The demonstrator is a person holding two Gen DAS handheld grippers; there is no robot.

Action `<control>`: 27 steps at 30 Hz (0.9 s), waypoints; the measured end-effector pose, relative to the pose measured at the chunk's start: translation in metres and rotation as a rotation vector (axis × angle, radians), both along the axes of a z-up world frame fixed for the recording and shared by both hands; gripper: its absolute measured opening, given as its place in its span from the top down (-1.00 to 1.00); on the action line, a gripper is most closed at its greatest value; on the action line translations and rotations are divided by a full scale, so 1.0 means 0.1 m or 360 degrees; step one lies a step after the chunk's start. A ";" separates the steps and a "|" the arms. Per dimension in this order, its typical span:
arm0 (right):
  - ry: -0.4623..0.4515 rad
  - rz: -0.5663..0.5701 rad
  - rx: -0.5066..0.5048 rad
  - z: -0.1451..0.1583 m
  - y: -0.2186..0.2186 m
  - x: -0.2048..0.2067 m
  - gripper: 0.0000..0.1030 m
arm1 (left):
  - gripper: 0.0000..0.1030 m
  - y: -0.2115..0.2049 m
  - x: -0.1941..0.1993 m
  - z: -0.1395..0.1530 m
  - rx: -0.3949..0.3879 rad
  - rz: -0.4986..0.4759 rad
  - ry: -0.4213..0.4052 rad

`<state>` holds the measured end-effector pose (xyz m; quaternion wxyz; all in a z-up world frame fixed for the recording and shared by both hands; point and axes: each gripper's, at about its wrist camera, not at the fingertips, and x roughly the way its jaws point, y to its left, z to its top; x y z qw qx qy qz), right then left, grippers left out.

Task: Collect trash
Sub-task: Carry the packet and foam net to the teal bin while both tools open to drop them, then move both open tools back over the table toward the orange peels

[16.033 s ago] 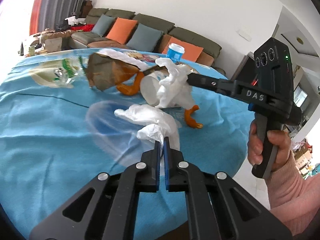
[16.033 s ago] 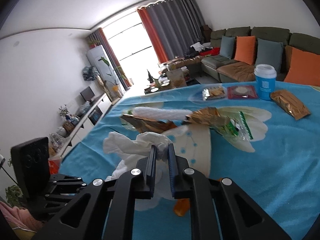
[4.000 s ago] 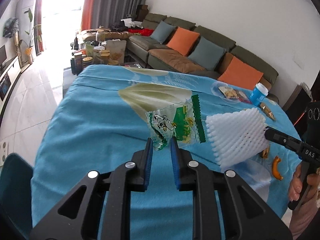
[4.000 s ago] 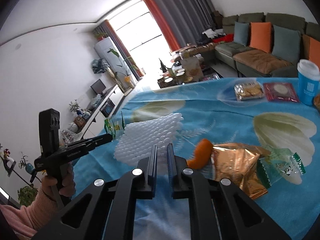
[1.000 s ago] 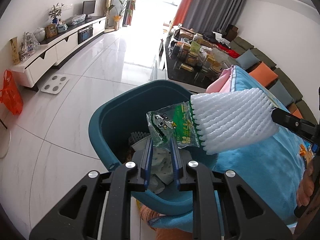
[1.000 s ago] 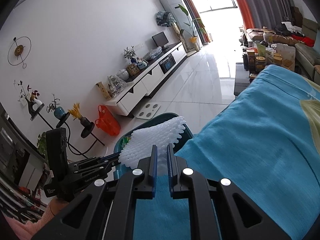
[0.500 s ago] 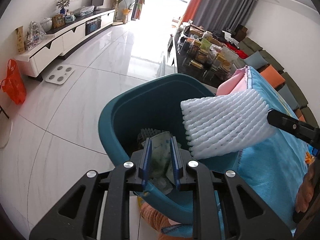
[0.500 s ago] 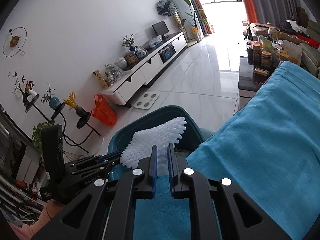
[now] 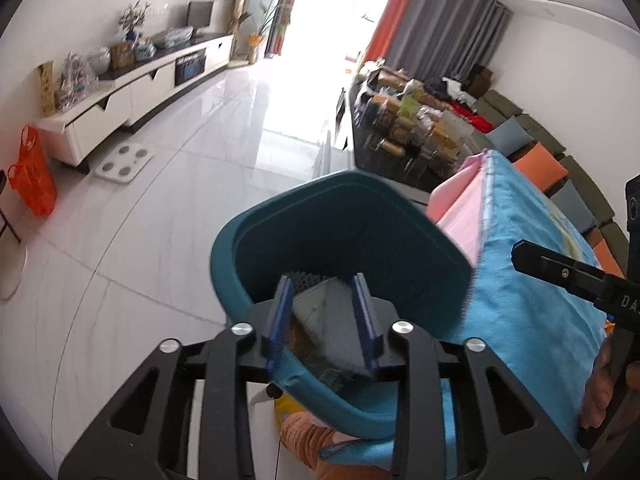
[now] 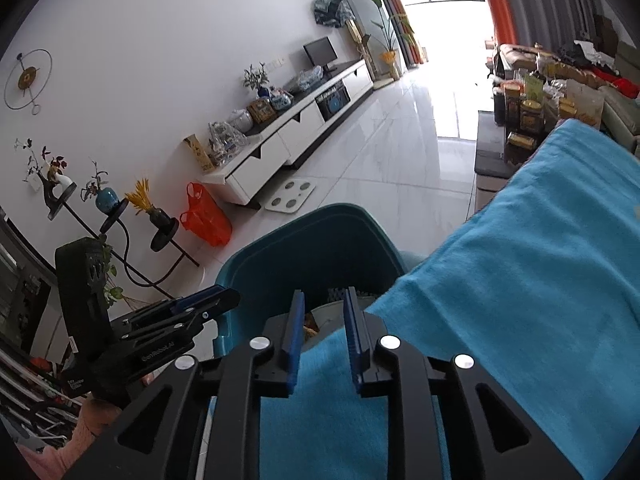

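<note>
Both claws hang over the deep teal plastic waste bin [image 9: 280,236] that stands on the pale tiled floor [image 9: 168,184], tucked against the edge of the counter draped in a bright blue cloth [image 10: 532,280]. The left claw [image 9: 323,320] points down into the bin's mouth, its blue-padded jaws spreading with nothing gripped between them; only the litter lying in the bin shows through the gap, a grey-white sheet [image 9: 332,320] and crumpled wrappers. The right claw [image 10: 323,340] sits above the cloth's hanging edge, aimed at the same opening, its jaws also parting and empty. The angle suggests each was brought here so that trash would fall clear of the rim. That rim lies close under the left jaws, and the cloth edge nearly brushes the bin's near side, so room is tight there. Open floor spreads beyond the bin toward a low white cabinet [image 9: 132,96], leaving free passage on that side.
</note>
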<state>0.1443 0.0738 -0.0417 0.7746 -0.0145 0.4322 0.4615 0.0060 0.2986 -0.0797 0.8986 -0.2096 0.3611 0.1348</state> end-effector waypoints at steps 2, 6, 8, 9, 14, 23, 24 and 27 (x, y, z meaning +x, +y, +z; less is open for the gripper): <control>-0.0035 -0.0008 0.0023 0.07 -0.12 -0.05 0.53 | 0.22 -0.09 -0.02 0.09 0.0020 -0.0037 -0.0047; -0.0137 -0.0049 0.0084 0.26 -0.50 -0.19 0.45 | -0.01 -0.40 -0.06 0.28 0.0048 -0.0182 -0.0167; -0.0184 -0.0086 0.0101 0.33 -0.70 -0.26 0.35 | -0.10 -0.60 -0.05 0.37 0.0055 -0.0280 -0.0220; -0.0206 -0.0103 0.0108 0.37 -0.82 -0.28 0.35 | -0.15 -0.69 -0.05 0.40 0.0059 -0.0323 -0.0239; -0.0261 -0.0277 0.0139 0.48 -1.49 -0.37 0.25 | -0.23 -1.26 -0.01 0.51 0.0066 -0.0599 -0.0304; -0.0315 -0.0643 0.0097 0.46 -2.60 -0.54 0.25 | -0.23 -2.47 0.16 0.55 0.0046 -0.1111 -0.0309; -0.0314 -0.0676 0.0093 0.44 -2.68 -0.57 0.25 | -0.23 -2.59 0.16 0.55 0.0042 -0.1162 -0.0307; -0.0315 -0.0825 0.0083 0.38 -3.06 -0.63 0.25 | -0.23 -2.99 0.19 0.54 0.0024 -0.1339 -0.0297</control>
